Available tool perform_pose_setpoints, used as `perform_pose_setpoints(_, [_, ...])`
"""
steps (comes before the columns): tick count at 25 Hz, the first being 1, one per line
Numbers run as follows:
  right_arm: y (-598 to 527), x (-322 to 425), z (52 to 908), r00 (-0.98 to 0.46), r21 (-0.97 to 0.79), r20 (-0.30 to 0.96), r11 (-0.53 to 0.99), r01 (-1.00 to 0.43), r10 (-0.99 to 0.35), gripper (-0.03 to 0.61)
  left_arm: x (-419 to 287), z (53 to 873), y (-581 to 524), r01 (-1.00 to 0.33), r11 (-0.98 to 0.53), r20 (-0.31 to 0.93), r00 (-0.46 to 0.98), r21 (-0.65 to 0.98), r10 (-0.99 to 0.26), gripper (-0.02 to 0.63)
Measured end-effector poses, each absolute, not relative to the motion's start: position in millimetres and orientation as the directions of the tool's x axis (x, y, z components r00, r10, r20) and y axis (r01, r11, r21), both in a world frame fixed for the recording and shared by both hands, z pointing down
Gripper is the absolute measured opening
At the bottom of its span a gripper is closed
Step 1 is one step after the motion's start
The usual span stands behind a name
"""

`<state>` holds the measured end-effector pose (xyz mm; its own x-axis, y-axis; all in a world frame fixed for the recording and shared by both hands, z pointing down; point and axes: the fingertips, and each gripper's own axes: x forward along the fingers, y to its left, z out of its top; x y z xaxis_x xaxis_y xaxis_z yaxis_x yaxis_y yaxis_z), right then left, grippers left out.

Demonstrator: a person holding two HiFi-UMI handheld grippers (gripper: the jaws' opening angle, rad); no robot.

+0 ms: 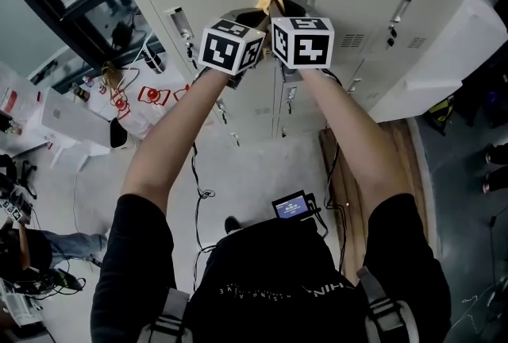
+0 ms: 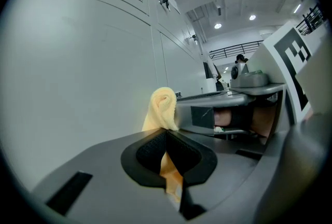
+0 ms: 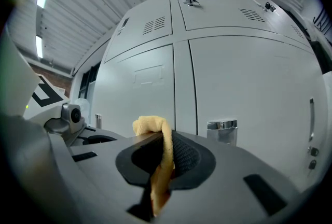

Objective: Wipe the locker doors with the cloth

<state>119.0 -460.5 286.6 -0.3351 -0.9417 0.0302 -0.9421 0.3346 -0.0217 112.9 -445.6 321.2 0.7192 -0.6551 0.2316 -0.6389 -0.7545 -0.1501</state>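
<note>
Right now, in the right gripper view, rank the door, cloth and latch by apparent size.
Largest: door, filling most of the view.
Next: cloth, pinched in the jaws and enlarged by nearness to the camera.
Smallest: latch.

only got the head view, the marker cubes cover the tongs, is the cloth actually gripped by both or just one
Observer: The left gripper view shows the left tongs shut on the yellow cloth, with a fold sticking out past the tips.
Operator: and the right one
Observer: The right tongs are shut on it too; the cloth runs down between the pads.
Operator: anything on the door ahead of the right side
Observer: A chrome latch sits on the locker door, just right of the seam between two doors.
</note>
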Motion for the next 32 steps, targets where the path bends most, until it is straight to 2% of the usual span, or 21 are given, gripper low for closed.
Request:
perform_pose_setpoints(20, [-450.3,130.2,282.9,-0.32,-0.047,0.032,0.318,-0.947,-0.947,0.051,122.7,316.5,-433.0,-0.633,-0.759,0.231,0.723,-0.155,-0.65,0.02])
perform_pose_setpoints(32, [-412.1,90.0,283.6,-0.459,-0.019,0.01,0.459,-0.888,-0.888,0.051,85.9,316.9,-395.3,-0.739,-0.655,0.165,0.634,-0.16,-0.756,0.02])
